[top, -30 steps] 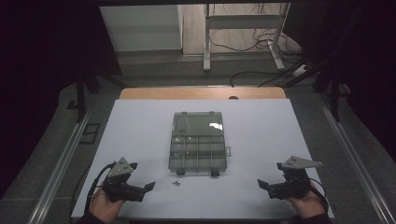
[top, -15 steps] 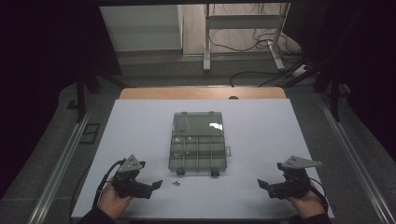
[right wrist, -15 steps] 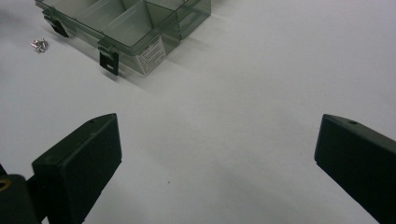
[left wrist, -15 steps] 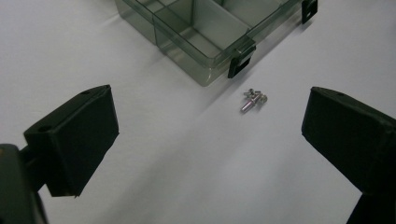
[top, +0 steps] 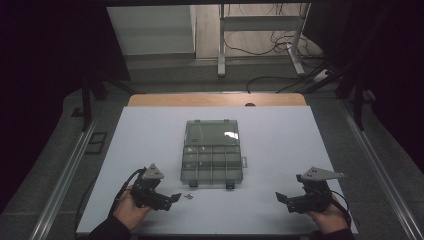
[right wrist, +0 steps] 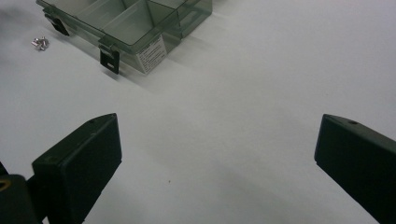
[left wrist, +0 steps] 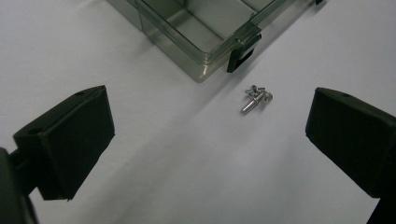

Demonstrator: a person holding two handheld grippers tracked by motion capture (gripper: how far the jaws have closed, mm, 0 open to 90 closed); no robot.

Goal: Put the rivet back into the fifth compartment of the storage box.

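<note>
A: Where's the small cluster of shiny metal screws (left wrist: 255, 96)?

B: On the white tabletop (top: 280, 140), just off the near-left corner of the clear smoky-grey plastic compartment box (top: 212, 162), beside that corner's black latch (left wrist: 238, 52) but not touching it. Same spot in the high view (top: 188, 195); no shift vs 1 s ago.

A: Box itself?

B: Open, lid laid back flat toward the far side, dividers showing. The compartments I can see look empty. Small white label (right wrist: 151, 54) on the near wall, in the right gripper view. Hasn't moved.

A: L gripper?

B: The black two-jaw left gripper (top: 170, 199) is the one that changed. 1 s ago it sat near the table's left-front edge, well apart from the screws. Half a sec ago it was closer. Now its tips are just beside the screws, pointing at them, not touching. Jaws spread wide, nothing between them; in its own view the screws lie ahead, betw. the two pads and a bit right of centre.

A: And R?

B: The black two-jaw right gripper (top: 281, 198) is at the right-front of the table, well apart from box and screws, same place as before. Jaws wide too, holding nothing, bare tabletop betw. them.
</note>
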